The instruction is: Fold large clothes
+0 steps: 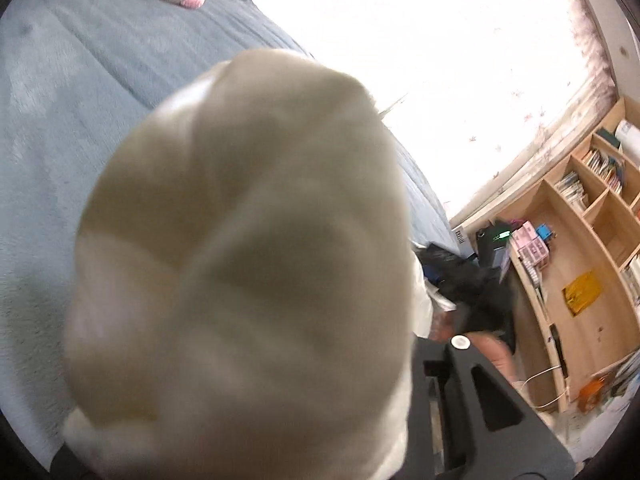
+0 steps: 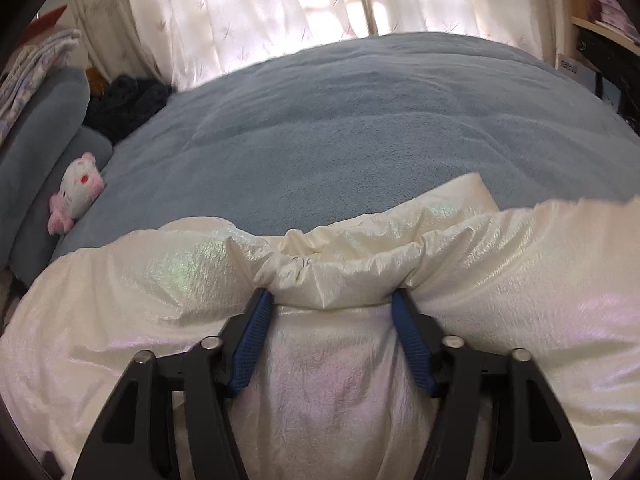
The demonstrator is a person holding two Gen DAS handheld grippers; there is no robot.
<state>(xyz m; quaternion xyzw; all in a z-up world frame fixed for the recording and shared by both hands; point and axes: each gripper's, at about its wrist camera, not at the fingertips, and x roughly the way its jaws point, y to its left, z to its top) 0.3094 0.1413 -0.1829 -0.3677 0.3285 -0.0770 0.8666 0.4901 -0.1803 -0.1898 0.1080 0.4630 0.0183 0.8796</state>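
Cream padded jacket [image 1: 240, 264] billows over my left gripper [image 1: 400, 420], hiding any grip. Ahead of my right gripper [image 2: 332, 300], blue pads [image 2: 252, 344] pinch its bunched hem [image 2: 332, 276]: light, soft, slippery, best held at seams.

The cream, shiny padded jacket [image 2: 160, 280] is lying on the near edge of the blue fleece bed cover [image 2: 360, 128]; the pink-and-white plush cat [image 2: 76, 192] is sitting at that cover's far-left edge.
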